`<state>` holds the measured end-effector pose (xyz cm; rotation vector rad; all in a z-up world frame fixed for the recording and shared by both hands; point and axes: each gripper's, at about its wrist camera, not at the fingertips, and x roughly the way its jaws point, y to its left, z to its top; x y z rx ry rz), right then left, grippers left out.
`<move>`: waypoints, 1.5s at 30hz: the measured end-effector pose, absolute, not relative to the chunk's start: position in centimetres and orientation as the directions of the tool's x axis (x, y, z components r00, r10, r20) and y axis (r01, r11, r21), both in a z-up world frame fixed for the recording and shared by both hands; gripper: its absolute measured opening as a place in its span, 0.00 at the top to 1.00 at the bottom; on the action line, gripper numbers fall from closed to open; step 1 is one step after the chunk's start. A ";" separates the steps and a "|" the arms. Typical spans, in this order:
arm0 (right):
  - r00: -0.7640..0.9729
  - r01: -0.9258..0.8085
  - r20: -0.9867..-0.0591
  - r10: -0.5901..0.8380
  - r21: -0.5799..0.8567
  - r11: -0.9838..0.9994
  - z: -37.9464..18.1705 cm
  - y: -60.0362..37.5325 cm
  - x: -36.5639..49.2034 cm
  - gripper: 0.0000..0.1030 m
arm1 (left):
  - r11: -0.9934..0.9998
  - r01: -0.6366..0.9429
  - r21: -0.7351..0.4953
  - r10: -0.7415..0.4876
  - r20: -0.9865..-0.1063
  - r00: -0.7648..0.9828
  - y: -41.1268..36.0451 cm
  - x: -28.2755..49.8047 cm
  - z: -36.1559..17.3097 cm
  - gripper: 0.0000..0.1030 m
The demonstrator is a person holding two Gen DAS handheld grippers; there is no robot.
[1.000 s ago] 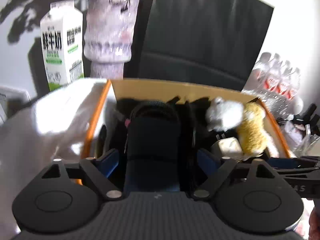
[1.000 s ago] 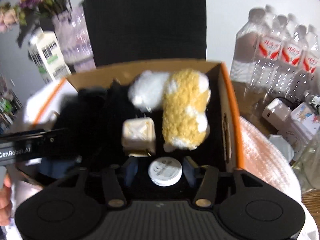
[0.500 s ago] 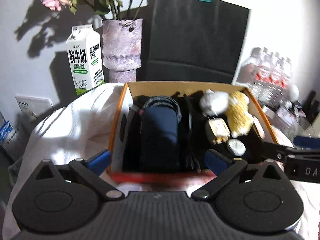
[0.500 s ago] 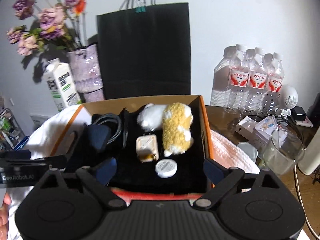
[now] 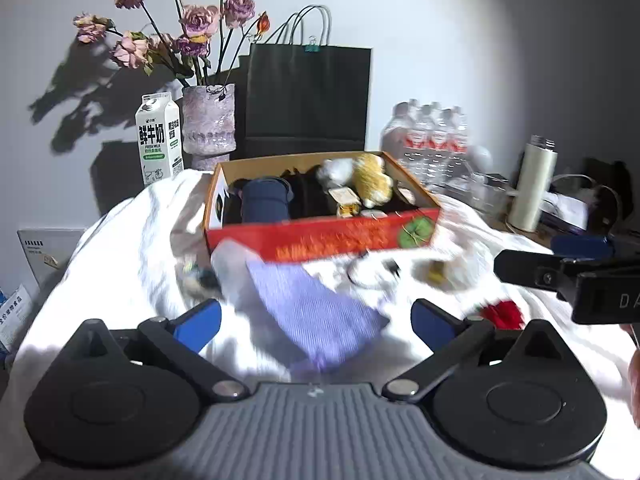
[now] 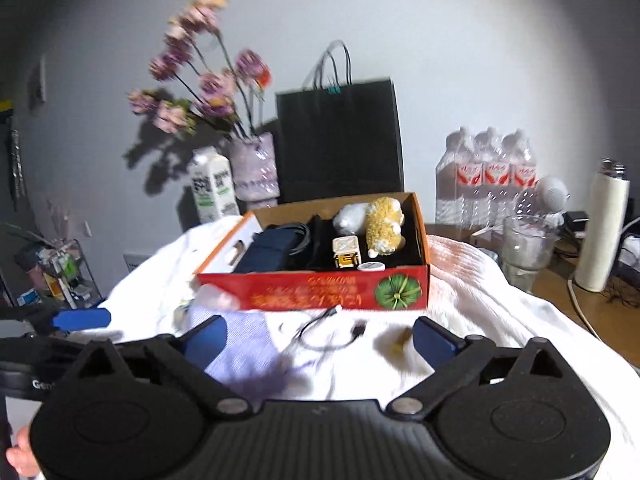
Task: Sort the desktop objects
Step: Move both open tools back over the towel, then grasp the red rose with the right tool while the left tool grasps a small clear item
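Note:
A red cardboard box stands on a white cloth and holds a navy pouch, a white and yellow plush toy, a small cream cube and a white round tin. In front of it lie a lilac cloth, a black cable, a small yellow piece and a red item. My left gripper is open and empty above the lilac cloth. My right gripper is open and empty above the cable.
A milk carton, a vase of dried roses and a black paper bag stand behind the box. Water bottles, a glass and a white flask stand at the right on the wooden desk.
Both grippers have pulled back and up out of the box, opening wide. The navy pouch and the white tin lie in the box. The items in front of the box have come into view.

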<state>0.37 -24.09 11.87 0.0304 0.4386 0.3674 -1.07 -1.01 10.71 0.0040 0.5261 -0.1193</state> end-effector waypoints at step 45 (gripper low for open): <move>0.792 -0.121 -0.591 0.155 0.098 0.988 1.1 -27.3 7.6 0.55 | 0.996 0.054 -0.069 -0.084 -0.584 0.807 2.7 4.1 1.8 0.78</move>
